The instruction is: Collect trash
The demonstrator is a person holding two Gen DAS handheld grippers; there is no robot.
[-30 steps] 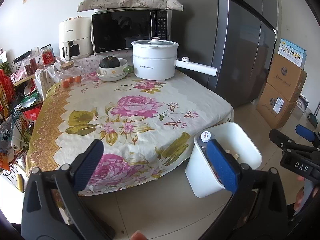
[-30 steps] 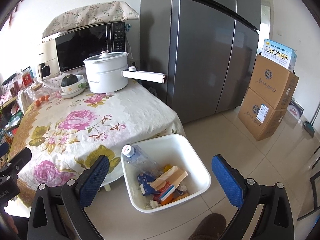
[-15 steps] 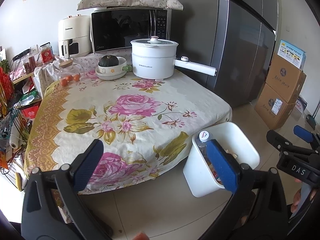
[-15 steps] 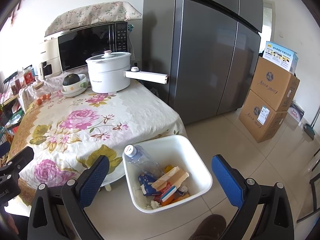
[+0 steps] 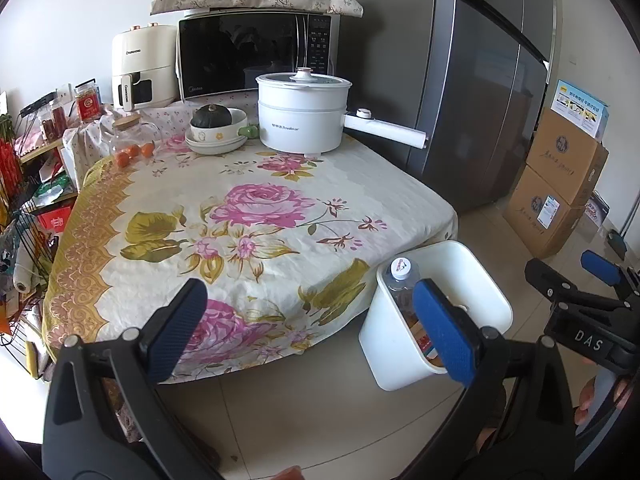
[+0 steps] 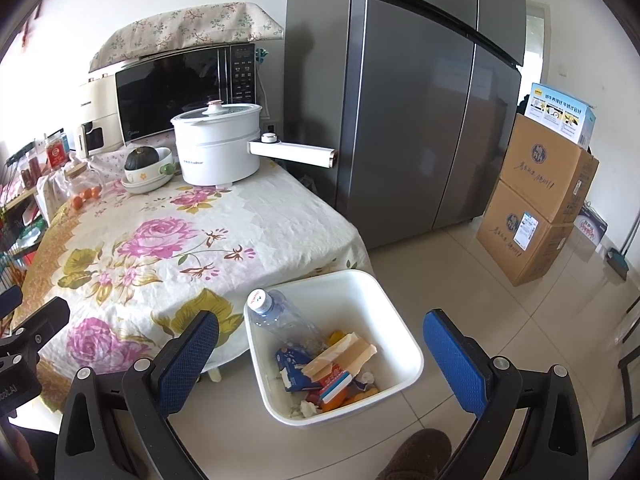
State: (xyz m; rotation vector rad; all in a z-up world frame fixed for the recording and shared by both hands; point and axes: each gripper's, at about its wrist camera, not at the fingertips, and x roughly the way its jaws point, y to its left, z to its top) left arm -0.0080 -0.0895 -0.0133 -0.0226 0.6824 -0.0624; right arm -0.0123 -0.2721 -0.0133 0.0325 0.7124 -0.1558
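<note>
A white trash bin [image 6: 404, 336] stands on the floor by the table's near right corner. Inside it lie a clear plastic bottle [image 6: 288, 322] with a white cap, a blue carton, torn cardboard and other wrappers. My right gripper [image 6: 320, 350] hangs open above the bin, nothing between its blue pads. In the left wrist view the bin [image 5: 486, 280] is at the right with the bottle [image 5: 400, 280] sticking up. My left gripper [image 5: 316, 326] is open and empty over the table's front edge. The right gripper [image 5: 576, 280] shows at the far right of that view.
The table with a floral cloth [image 5: 248, 216] carries a white electric pot [image 5: 302, 114], a bowl holding a dark squash [image 5: 212, 120], a jar with oranges and a microwave. A grey fridge [image 6: 420, 100] and stacked cardboard boxes [image 6: 536, 208] stand beyond. A slipper [image 6: 416, 456] is near the bin.
Both views have pulled back and up slightly; the bin and table sit a little lower and farther. Both grippers stay open and empty.
</note>
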